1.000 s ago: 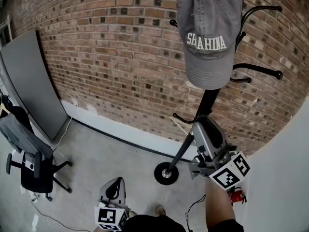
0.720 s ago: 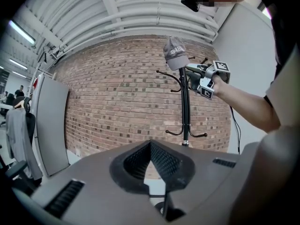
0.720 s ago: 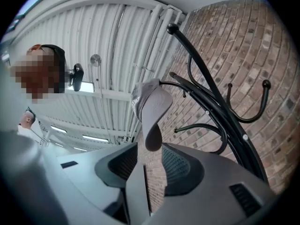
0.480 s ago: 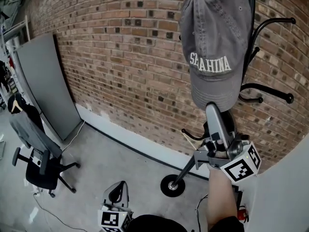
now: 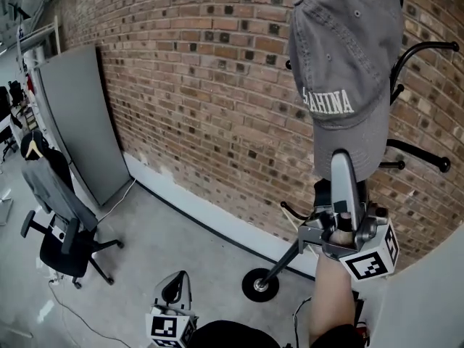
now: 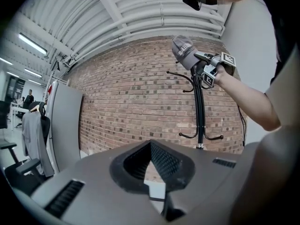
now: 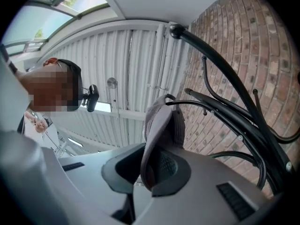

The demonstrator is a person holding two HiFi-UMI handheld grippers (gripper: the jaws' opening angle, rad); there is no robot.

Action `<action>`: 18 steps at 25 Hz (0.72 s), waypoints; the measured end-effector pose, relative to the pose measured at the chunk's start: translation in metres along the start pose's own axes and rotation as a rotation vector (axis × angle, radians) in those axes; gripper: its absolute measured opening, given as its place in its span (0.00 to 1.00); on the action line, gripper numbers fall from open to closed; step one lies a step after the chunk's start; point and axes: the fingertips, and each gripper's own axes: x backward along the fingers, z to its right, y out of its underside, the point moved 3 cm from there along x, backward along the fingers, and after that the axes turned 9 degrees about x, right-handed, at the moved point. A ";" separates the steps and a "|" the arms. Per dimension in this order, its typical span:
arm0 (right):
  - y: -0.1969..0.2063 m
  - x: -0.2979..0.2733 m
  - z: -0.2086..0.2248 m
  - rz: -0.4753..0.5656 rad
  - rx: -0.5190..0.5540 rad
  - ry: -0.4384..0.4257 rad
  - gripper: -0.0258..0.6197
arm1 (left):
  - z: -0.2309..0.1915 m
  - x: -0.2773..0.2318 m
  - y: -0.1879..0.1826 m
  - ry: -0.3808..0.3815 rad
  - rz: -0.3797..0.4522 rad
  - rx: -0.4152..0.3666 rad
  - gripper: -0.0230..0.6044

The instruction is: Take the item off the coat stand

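Observation:
A grey cap (image 5: 341,56) with white lettering hangs on top of the black coat stand (image 5: 286,256), in front of the brick wall. My right gripper (image 5: 342,167) reaches up to the cap's lower edge. In the right gripper view the cap's brim (image 7: 157,130) stands between the jaws of that gripper (image 7: 150,168), which are closing on it, and the stand's hooks (image 7: 225,83) curve past on the right. From the left gripper view the cap (image 6: 183,53) and stand (image 6: 200,107) show far off. My left gripper (image 5: 172,288) hangs low, shut and holding nothing.
A grey panel (image 5: 80,122) leans on the brick wall (image 5: 203,85) at the left. An office chair (image 5: 58,230) with a jacket over it stands on the floor nearby. A white wall (image 5: 428,296) closes in on the right. The stand's round base (image 5: 259,285) sits on the concrete floor.
My right gripper has risen from beside the stand's pole up to the cap's brim and its jaws have come together round it. The left gripper has stayed low.

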 end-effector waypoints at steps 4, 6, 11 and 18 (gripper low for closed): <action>-0.010 -0.012 -0.002 0.033 0.012 -0.005 0.09 | -0.006 0.002 -0.007 -0.011 0.009 0.001 0.08; -0.018 -0.025 -0.003 0.050 0.025 -0.013 0.09 | -0.010 0.003 -0.010 -0.015 0.014 0.001 0.08; -0.035 -0.070 -0.013 0.085 0.061 -0.067 0.09 | -0.023 0.010 -0.015 -0.041 0.029 0.009 0.08; -0.014 -0.109 -0.047 0.086 -0.024 -0.129 0.09 | -0.054 0.031 -0.016 -0.107 0.011 0.023 0.08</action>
